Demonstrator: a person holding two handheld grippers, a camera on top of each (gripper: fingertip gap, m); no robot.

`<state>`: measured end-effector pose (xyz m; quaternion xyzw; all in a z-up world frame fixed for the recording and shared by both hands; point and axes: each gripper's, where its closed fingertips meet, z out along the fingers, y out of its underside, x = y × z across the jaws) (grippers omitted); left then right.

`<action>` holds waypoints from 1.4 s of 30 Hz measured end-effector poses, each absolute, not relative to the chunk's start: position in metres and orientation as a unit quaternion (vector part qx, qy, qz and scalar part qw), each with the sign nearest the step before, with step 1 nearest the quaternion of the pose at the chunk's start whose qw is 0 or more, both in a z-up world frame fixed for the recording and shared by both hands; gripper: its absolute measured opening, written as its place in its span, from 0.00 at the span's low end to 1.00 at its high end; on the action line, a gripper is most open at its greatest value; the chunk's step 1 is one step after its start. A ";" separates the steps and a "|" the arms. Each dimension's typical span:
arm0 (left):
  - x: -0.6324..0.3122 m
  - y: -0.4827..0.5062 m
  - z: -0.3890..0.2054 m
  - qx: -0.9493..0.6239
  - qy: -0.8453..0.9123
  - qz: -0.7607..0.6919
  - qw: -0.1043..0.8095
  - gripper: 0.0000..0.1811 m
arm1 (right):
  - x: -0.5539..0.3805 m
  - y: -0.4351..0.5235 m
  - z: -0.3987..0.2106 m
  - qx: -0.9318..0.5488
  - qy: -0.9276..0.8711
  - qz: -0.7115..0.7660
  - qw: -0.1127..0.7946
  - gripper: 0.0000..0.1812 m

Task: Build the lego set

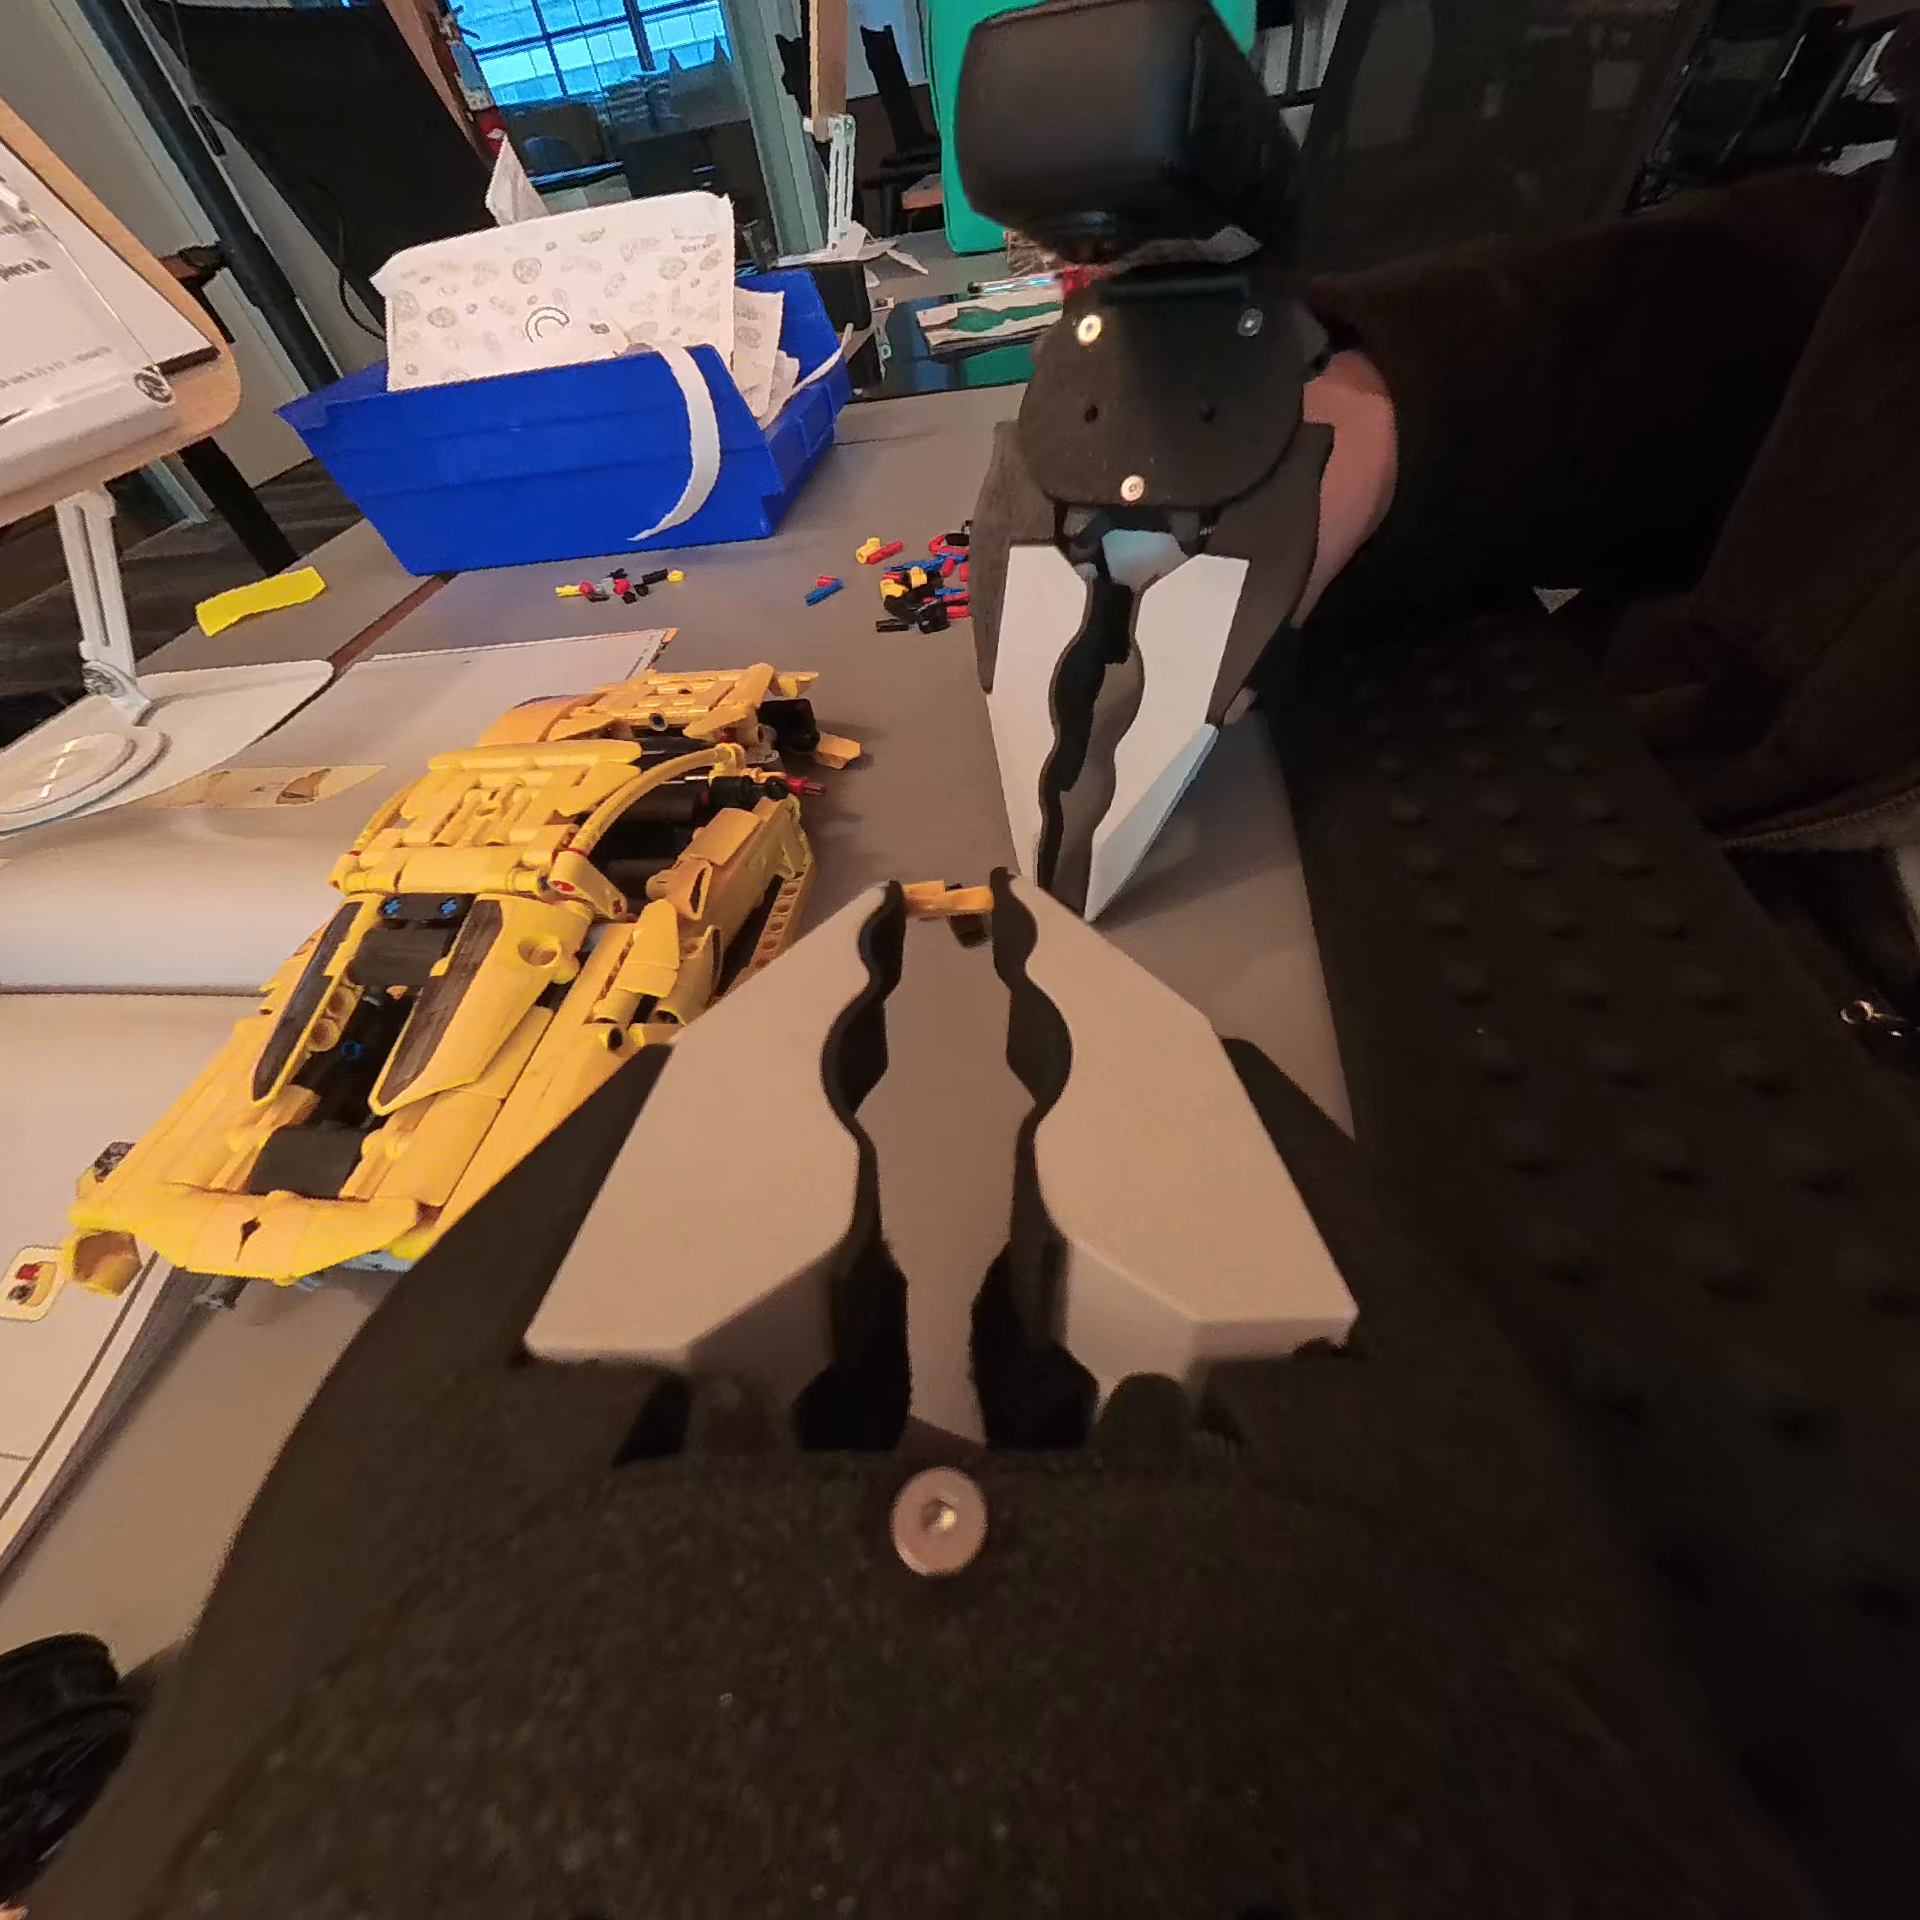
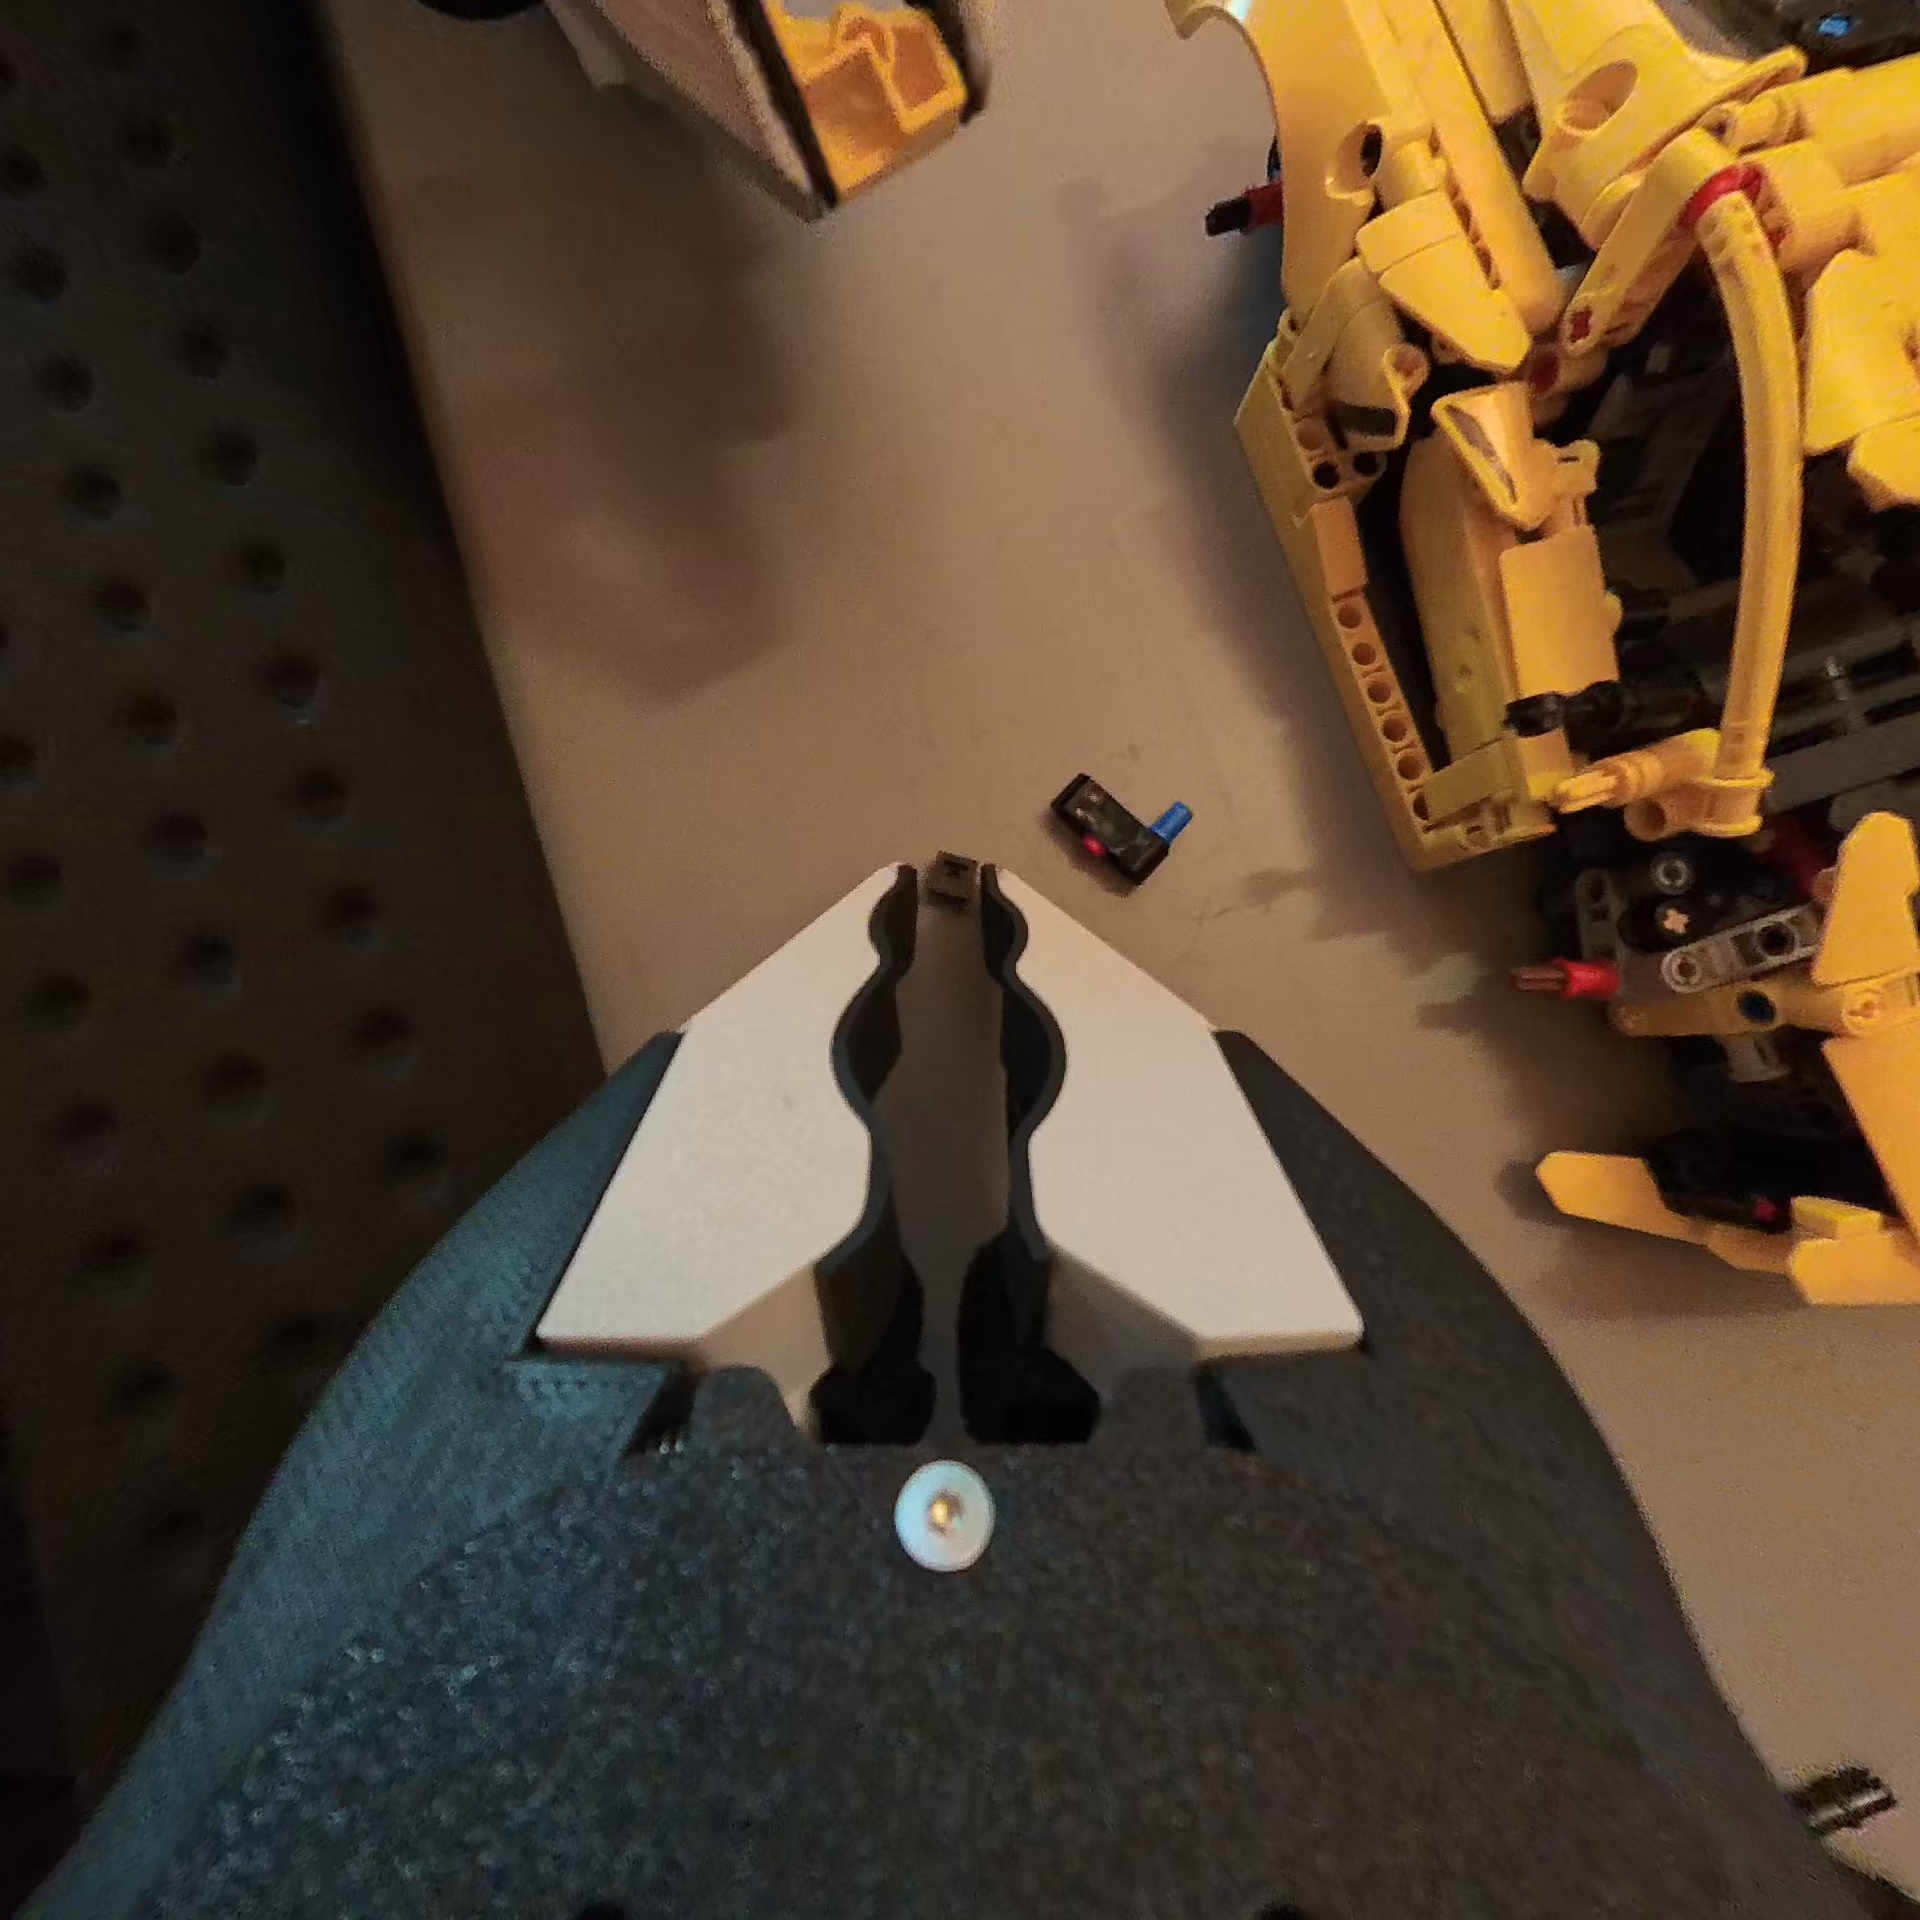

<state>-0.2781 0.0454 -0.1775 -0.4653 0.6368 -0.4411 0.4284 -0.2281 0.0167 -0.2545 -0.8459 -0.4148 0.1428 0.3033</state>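
Pinching a yellow piece (image 1: 943,896), left gripper (image 1: 943,902); right gripper (image 2: 951,883) clamps a black piece (image 2: 952,881)

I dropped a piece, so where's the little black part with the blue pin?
In the right wrist view, the black part lies on the grey table, just ahead-right of the right tongs, left of the yellow car.

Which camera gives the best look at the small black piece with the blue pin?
The right wrist view: the black piece with the blue pin lies sharp on the table beside the right gripper. In the left wrist view I cannot find it.
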 end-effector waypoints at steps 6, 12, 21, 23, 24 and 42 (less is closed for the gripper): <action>-0.278 0.042 -0.173 -0.459 0.632 -0.453 0.430 0.09 | -0.234 0.021 -0.249 -0.840 -0.415 0.148 0.317 0.04; -0.284 0.033 -0.149 -0.436 0.594 -0.534 0.414 0.09 | -0.269 0.035 -0.164 -0.756 -0.434 0.201 0.448 0.04; -0.293 0.029 -0.126 -0.411 0.560 -0.598 0.400 0.09 | -0.300 0.034 -0.129 -0.723 -0.537 0.213 0.378 0.04; -0.294 0.028 -0.123 -0.407 0.557 -0.601 0.403 0.09 | -0.302 0.034 -0.126 -0.722 -0.549 0.208 0.366 0.04; -0.294 0.027 -0.122 -0.405 0.557 -0.603 0.402 0.09 | -0.303 0.033 -0.126 -0.723 -0.555 0.209 0.356 0.04; -0.310 0.024 -0.093 -0.357 0.523 -0.647 0.425 0.09 | -0.319 0.031 -0.098 -0.701 -0.605 0.242 0.288 0.04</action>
